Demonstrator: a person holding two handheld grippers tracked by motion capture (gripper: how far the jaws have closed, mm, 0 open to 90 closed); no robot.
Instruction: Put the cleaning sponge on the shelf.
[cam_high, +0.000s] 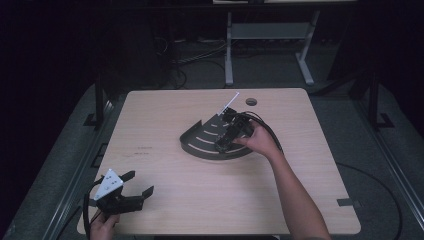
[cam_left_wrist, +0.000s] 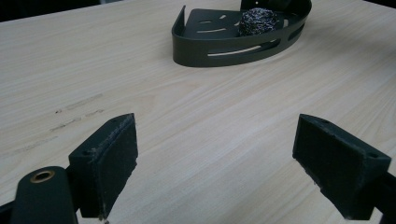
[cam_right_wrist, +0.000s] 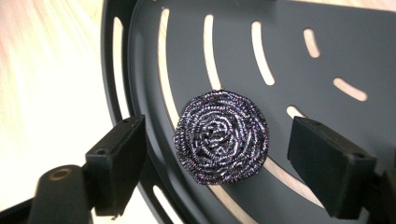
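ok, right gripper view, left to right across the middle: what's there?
Bare table → left pad of the right tongs → steel wool scourer lying in the dark slotted corner tray → right pad, both pads clear of the scourer.

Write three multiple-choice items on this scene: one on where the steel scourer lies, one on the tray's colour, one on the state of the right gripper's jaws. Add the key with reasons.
1. Where does the steel scourer lie?
A. On the bare table
B. In the slotted tray
C. On the floor

2. What colour is the tray?
A. Dark grey
B. White
C. Red

3. How do the jaws of the right gripper stand?
A. Clamped on the scourer
B. Shut with nothing between them
C. Open, one on each side of the scourer

Key: B, the scourer rests on the tray's slotted floor; A, the tray is dark grey against the pale wooden table; C, a gap shows between each pad and the scourer.
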